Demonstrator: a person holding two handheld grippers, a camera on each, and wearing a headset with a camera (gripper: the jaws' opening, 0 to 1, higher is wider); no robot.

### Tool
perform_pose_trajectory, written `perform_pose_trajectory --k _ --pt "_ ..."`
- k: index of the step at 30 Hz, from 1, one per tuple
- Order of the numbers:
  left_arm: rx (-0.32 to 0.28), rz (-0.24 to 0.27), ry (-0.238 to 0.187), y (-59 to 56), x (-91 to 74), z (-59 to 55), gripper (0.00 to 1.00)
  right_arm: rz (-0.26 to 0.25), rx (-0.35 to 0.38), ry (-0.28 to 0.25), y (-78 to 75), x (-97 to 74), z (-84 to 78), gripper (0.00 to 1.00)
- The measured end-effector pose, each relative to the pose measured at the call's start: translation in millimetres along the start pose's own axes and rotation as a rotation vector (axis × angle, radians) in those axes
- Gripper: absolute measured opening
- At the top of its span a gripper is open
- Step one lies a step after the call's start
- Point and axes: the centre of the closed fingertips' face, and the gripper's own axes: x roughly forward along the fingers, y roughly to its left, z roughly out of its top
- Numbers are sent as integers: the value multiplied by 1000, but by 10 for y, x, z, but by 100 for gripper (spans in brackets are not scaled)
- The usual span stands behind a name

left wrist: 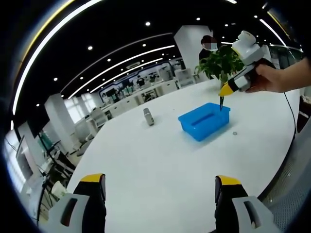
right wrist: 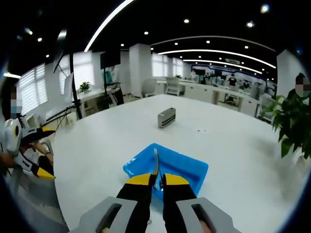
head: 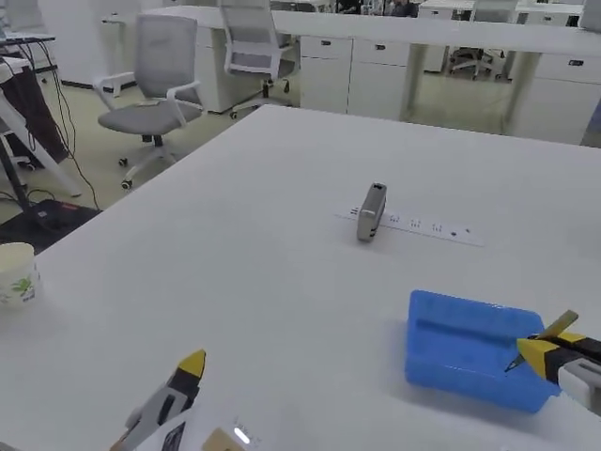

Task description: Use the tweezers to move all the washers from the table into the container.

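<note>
Grips tweezers (right wrist: 155, 162) in the right claw (right wrist: 156, 179), jaws pinched nearly shut on them, tips over the container (right wrist: 182, 167) just ahead. Holds the left claw (left wrist: 160, 180) wide open and empty above the desk (left wrist: 160, 145), container well ahead and to its right. Shows one washer (left wrist: 234, 133) on the desk just outside the container, near the right claw.

Bright, even light is pouring down from the ceiling strips (right wrist: 214, 49) and small spot lamps, washing the white table (head: 282, 301) nearly featureless, while a soft shadow is lying under the blue container (head: 460, 371). Both gripper views are bending straight lines near their edges, and the far room is looking soft.
</note>
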Motion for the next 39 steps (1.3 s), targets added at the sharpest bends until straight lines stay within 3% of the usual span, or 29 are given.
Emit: perform_pose_trajectory --k 6,16,20,39 --pt "-1 9 -11 17 -13 20 95 0 47 42 59 -66 -295 4" --pt "3 8 -6 10 -7 11 95 2 69 116 76 43 -664 4" --pt "-20 4 -32 12 -19 54 97 1 81 126 46 82 -723 4" --pt "-2 14 -8 19 -9 11 96 6 29 154 25 120 -795 3"
